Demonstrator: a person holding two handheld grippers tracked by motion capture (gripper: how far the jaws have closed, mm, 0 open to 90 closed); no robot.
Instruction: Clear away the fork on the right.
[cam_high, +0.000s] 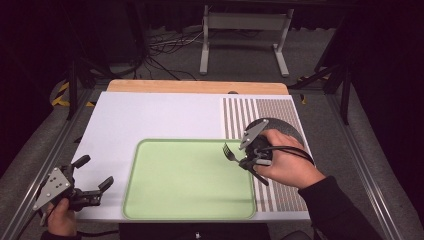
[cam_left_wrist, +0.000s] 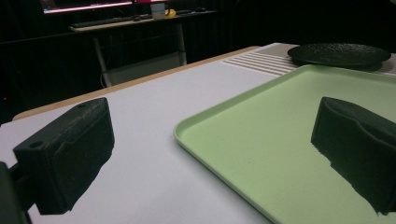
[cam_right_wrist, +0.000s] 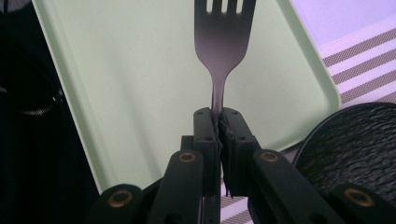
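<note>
A dark metal fork (cam_high: 230, 153) (cam_right_wrist: 222, 42) is held above the right part of the light green tray (cam_high: 175, 200) (cam_right_wrist: 140, 93), tines pointing left in the high view. My right gripper (cam_high: 246, 162) (cam_right_wrist: 219, 122) is shut on the fork's neck, and the handle (cam_high: 260, 177) sticks out behind it. A black round plate (cam_high: 290, 129) (cam_right_wrist: 355, 149) lies under and behind the right hand. My left gripper (cam_high: 96, 172) (cam_left_wrist: 210, 154) stands open at the table's front left corner, just left of the tray (cam_left_wrist: 261, 135), with nothing between its jaws.
A white mat (cam_high: 150, 117) covers the table, with a brown-striped zone (cam_high: 240, 112) at the right. The wooden table edge (cam_high: 195, 86) runs along the back. Beyond it are cables and a metal stand (cam_high: 245, 35) on the floor.
</note>
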